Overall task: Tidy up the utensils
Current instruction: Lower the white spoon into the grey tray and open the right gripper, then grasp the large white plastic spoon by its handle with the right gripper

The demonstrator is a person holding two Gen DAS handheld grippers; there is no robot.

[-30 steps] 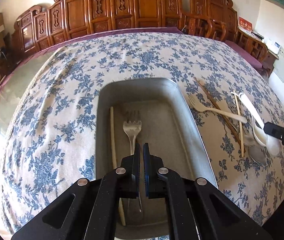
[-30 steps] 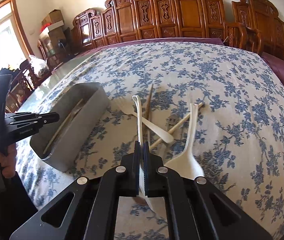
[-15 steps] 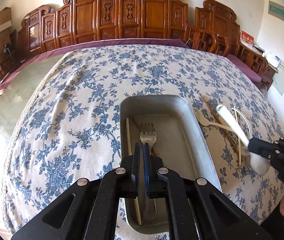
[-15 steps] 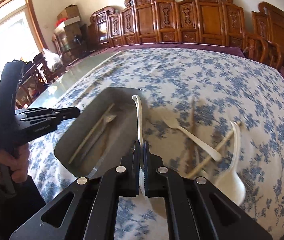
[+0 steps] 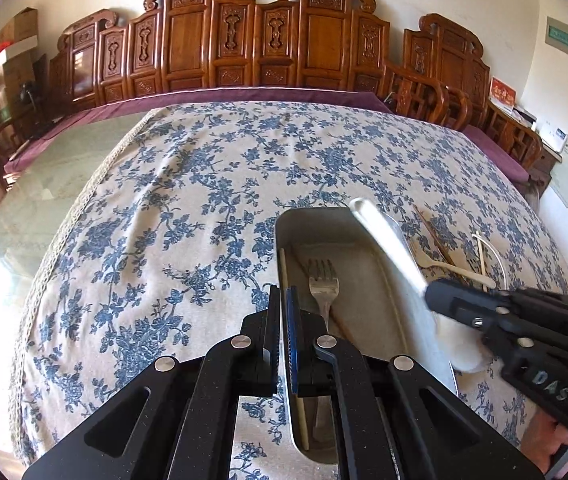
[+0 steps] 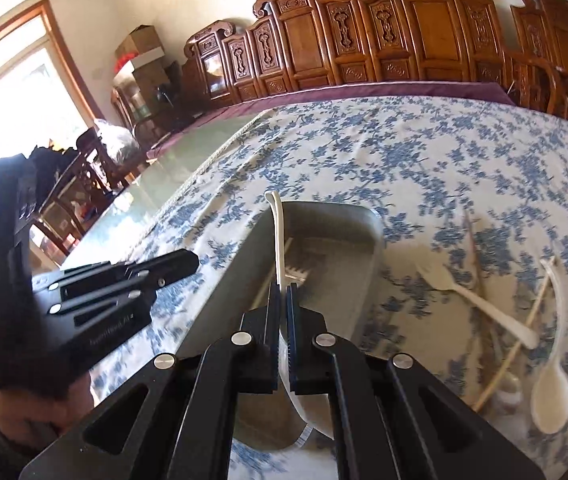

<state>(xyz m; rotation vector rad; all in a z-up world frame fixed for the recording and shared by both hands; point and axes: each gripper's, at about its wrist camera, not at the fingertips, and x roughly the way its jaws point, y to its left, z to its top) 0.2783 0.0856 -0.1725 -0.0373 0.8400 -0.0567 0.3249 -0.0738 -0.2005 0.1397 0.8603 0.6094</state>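
The tray (image 6: 368,240) lies on the cloth (image 6: 424,160). In the tray lie a fork (image 5: 324,284) and a chopstick (image 5: 284,276), the chopstick left of the fork. Above the tray a spoon (image 6: 278,236) hangs, its handle over the far rim. Right of the tray, on the cloth, lie a second fork (image 6: 472,296), chopsticks (image 6: 474,248) and a second spoon (image 6: 552,392). Behind the tray, past the cloth's far edge, stand chairs (image 6: 404,36).

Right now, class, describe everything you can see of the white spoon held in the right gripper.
The white spoon looks like glossy plastic or ceramic, with a long slim handle ending in a small curled tip. The right gripper is shut on it near the bowl, handle pointing away over the metal tray. It hangs above the tray, touching only the pads.
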